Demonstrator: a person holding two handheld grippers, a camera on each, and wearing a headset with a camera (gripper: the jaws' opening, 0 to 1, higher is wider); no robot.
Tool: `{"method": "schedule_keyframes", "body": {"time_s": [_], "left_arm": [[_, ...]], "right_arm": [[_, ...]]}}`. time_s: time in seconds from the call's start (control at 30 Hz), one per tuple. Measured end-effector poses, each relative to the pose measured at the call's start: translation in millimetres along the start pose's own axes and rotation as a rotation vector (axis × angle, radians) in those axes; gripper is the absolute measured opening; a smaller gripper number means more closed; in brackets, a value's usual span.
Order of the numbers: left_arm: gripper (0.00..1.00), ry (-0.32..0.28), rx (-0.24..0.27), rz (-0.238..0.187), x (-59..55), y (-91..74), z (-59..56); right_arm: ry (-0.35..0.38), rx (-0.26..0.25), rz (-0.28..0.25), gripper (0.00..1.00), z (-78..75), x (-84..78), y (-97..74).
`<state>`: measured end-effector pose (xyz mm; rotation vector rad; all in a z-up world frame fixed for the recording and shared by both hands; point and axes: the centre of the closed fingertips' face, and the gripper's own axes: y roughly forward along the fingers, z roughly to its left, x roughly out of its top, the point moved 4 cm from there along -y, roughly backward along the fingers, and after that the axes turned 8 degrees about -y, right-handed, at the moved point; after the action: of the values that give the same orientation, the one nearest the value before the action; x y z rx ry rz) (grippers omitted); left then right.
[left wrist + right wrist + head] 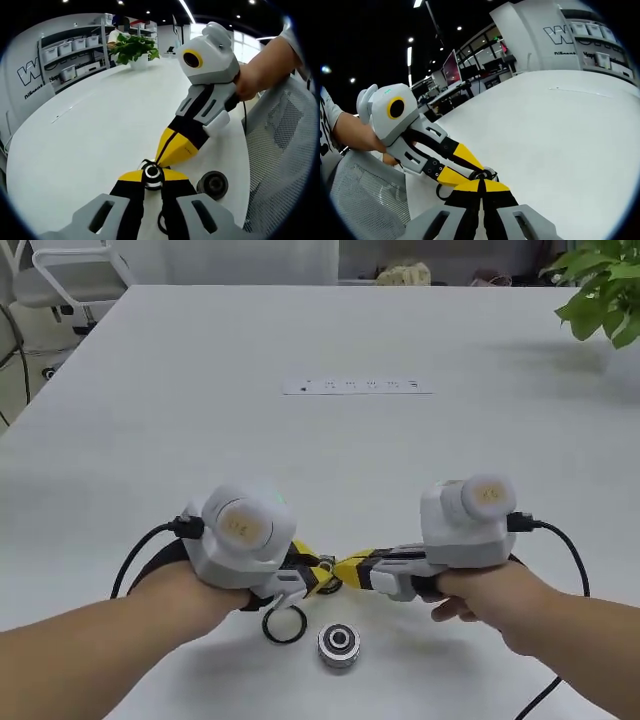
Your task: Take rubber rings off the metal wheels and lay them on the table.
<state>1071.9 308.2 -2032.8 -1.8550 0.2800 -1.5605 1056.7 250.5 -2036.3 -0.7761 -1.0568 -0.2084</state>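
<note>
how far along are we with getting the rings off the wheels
Done: one ring lies loose on the table, beside a wheel that looks stripped. In hand: the left gripper clamps a second wheel while the right gripper is shut at its rim, apparently on its rubber. Left: free that rubber and lay it down.

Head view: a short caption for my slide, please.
Left tool and right tool meet at a metal wheel; a rubber ring and second wheel lie nearby.

Two white rounded housings, left gripper (pixel 318 578) and right gripper (pixel 345 568) — amber discs, yellow-and-black jaws, black cables (pixel 140 550) — white sleeve (pixel 327 129), black print.
</note>
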Motion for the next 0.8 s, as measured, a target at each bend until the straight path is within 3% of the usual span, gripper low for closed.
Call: {"method": "schedule_keyframes", "body": {"time_s": [0.4, 0.8], "left_arm": [[0.07, -0.003, -0.001, -0.008, -1.3, -0.1, -1.2], [0.08, 0.007, -0.006, -0.012, -0.6, 0.4, -0.9]], "right_arm": [[0.007, 0.048, -0.034, 0.0, 6.0, 6.2, -0.3], [0.015, 0.026, -0.024, 0.0, -1.1, 0.5, -0.8]]}}
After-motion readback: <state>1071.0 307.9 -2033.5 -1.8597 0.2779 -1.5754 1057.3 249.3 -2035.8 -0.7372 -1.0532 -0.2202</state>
